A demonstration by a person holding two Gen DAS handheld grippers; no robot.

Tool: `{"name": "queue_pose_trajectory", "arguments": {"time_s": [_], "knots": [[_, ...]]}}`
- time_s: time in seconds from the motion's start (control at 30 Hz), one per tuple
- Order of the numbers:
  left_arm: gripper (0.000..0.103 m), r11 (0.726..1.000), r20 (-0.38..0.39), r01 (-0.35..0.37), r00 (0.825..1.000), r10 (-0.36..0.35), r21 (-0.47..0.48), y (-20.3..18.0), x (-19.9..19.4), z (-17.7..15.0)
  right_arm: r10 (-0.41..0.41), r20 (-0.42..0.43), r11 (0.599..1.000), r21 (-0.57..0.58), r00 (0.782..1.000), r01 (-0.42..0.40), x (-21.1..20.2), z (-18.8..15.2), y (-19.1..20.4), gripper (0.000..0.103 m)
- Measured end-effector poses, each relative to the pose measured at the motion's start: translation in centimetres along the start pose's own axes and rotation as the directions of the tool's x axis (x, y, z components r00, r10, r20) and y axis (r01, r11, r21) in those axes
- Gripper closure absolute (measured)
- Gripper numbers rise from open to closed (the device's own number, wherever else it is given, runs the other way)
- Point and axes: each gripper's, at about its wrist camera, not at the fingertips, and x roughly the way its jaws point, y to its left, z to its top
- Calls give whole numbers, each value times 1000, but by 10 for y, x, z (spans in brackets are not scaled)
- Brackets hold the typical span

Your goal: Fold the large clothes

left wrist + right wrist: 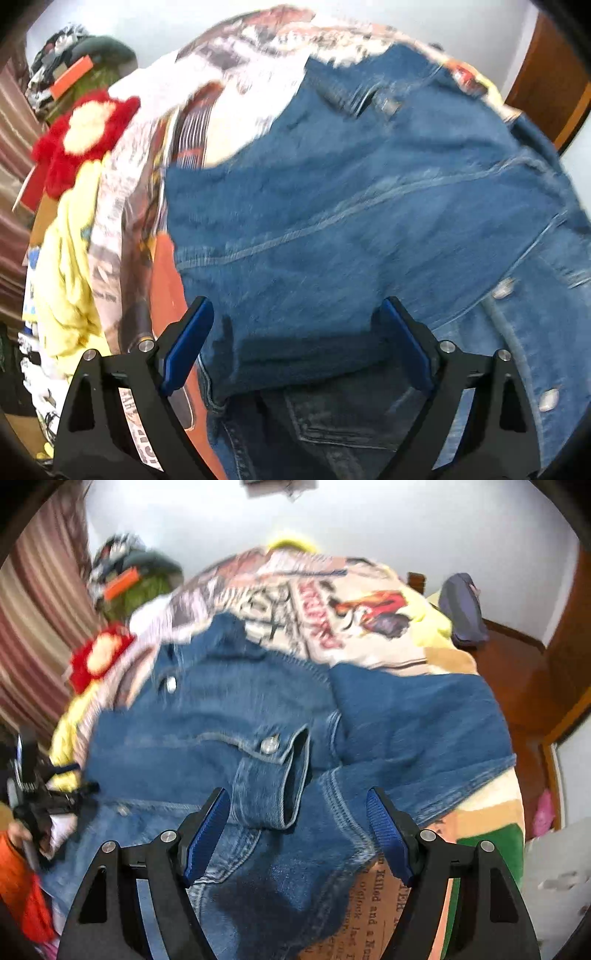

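Observation:
A blue denim jacket point(351, 206) lies spread over a bed covered by a printed blanket point(236, 62). My left gripper point(295, 310) hangs open just above a folded part of the denim, its blue pads point(188, 343) apart with only cloth below them. In the right wrist view the jacket point(221, 709) shows a buttoned sleeve cuff point(273, 775) lying folded across its front. My right gripper point(297, 797) is open; the cuff's end lies between the pads point(207, 830), which do not press on it.
A red and cream plush toy point(86, 129) and yellow cloth point(66, 266) lie at the bed's left edge. A clothes pile point(136, 587) and a striped curtain point(37, 609) stand behind. Brown wooden furniture point(517, 679) flanks the right. A hand point(18, 834) in an orange sleeve shows at lower left.

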Motion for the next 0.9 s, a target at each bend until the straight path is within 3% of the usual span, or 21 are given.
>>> {"name": "queue_pose_trajectory", "arguments": {"time_s": [0.1,0.27,0.47,0.6,0.9], "knots": [[10,1000,61,30,998,-30,7,-9,-25,17,10,34,999,52,999,-11,-17,6,-15,28],[10,996,167,63,983,-72,55,-36,-63,52,-51,74,996,79,996,45,-36,3,-51,28],[10,989,230,121,963,-138,87,-74,-72,88,-89,-3,974,208,996,88,-27,-16,-117,28],[10,983,204,169,962,-181,76,-95,-50,98,0,-74,939,344,997,26,-5,-29,-158,28],[10,968,42,243,969,-245,58,-140,24,98,109,-32,851,520,994,-76,36,-17,-206,28]]}}
